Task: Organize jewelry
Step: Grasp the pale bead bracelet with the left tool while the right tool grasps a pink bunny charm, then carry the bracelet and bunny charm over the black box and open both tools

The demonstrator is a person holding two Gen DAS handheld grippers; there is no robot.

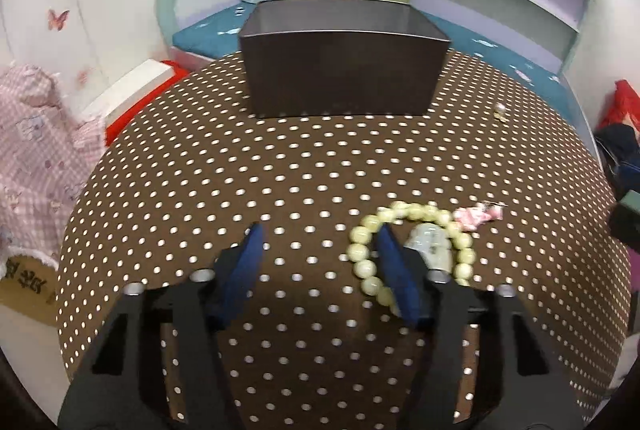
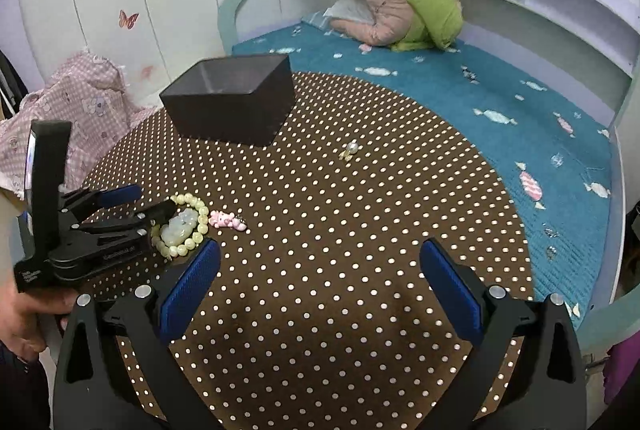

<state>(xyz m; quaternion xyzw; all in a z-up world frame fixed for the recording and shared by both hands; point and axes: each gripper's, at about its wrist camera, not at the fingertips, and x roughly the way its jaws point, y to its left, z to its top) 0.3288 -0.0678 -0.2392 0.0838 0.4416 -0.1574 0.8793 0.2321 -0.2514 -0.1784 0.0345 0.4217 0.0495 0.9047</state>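
Lying at lower right of the left wrist view, the pale green beaded bracelet (image 1: 416,250) is straddled by one pad of the half-spread left tool (image 1: 320,262), nothing pinched; beads could be nudged aside. The right tool (image 2: 320,270) is spread, empty.

Left gripper (image 1: 320,242) low over dotted cloth (image 1: 280,174), jaws apart. One finger (image 1: 394,270) inside bead bracelet (image 1: 404,250). Dark box (image 1: 340,70) beyond.

Pale-green bead bracelet (image 1: 412,250) lies flat near open dark box (image 1: 340,70).
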